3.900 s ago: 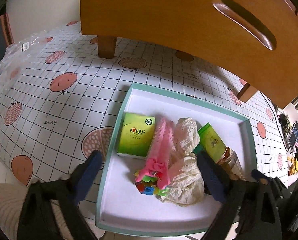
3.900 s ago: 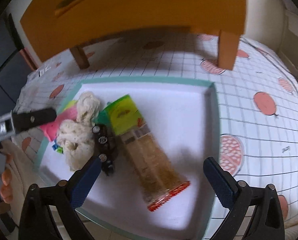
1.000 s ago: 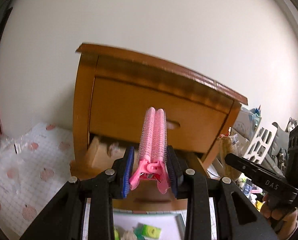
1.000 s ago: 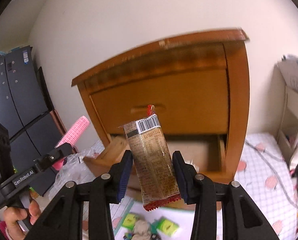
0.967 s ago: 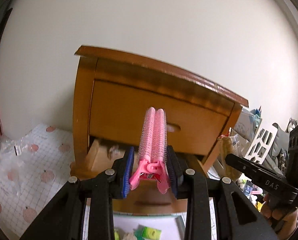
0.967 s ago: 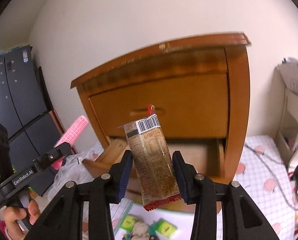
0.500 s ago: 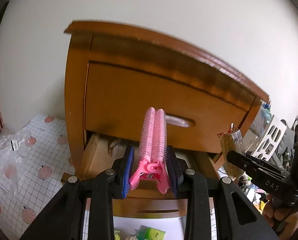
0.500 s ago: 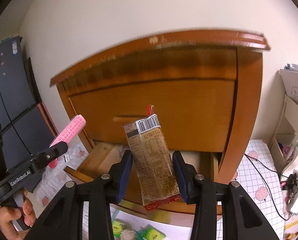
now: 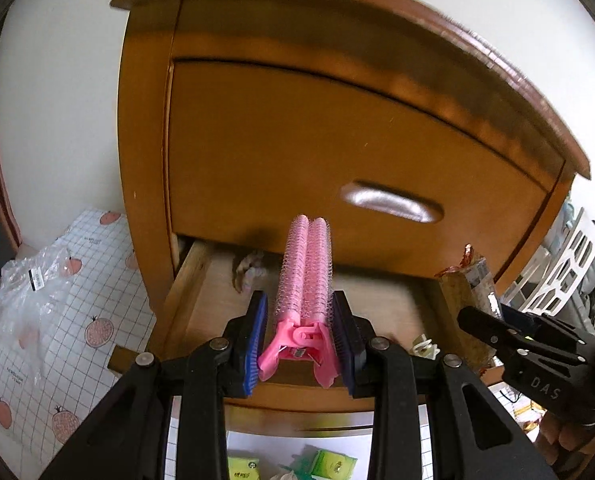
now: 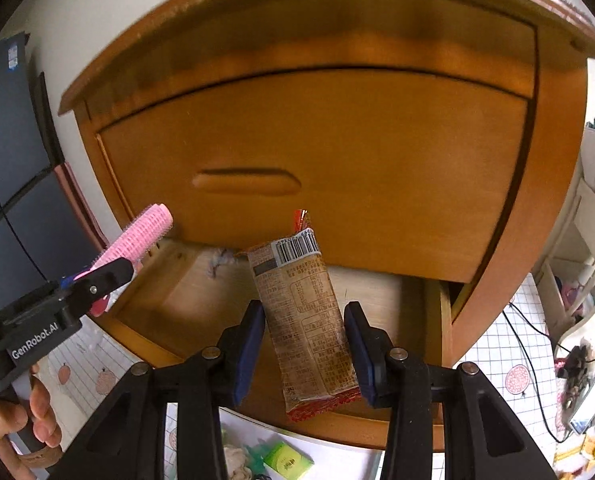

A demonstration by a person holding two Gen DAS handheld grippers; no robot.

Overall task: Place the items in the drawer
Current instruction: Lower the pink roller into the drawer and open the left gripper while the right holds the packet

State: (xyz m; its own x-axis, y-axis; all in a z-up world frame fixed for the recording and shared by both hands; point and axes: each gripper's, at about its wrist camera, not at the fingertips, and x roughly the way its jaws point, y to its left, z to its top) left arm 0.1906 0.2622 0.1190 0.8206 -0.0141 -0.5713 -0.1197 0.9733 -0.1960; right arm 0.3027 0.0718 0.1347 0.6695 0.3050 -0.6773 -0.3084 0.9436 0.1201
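Left wrist view has the left gripper (image 9: 302,338) clamped tight on a pink hair roller clip (image 9: 305,280), which sticks up between the blue pads (image 9: 255,340) right over the open lower drawer (image 9: 217,300) of the wooden nightstand (image 9: 337,140). Some small crumpled thing sits at the back of that drawer, can't tell what it is. Right wrist view shows the right gripper (image 10: 304,348) squeezing a brown snack packet (image 10: 305,312), barcode end up, also held above the drawer opening. Upper drawer (image 10: 317,160) is shut. Green tissue packs (image 10: 287,460) lie below on the white tray (image 9: 349,442), which is on the checked tablecloth (image 9: 57,320).
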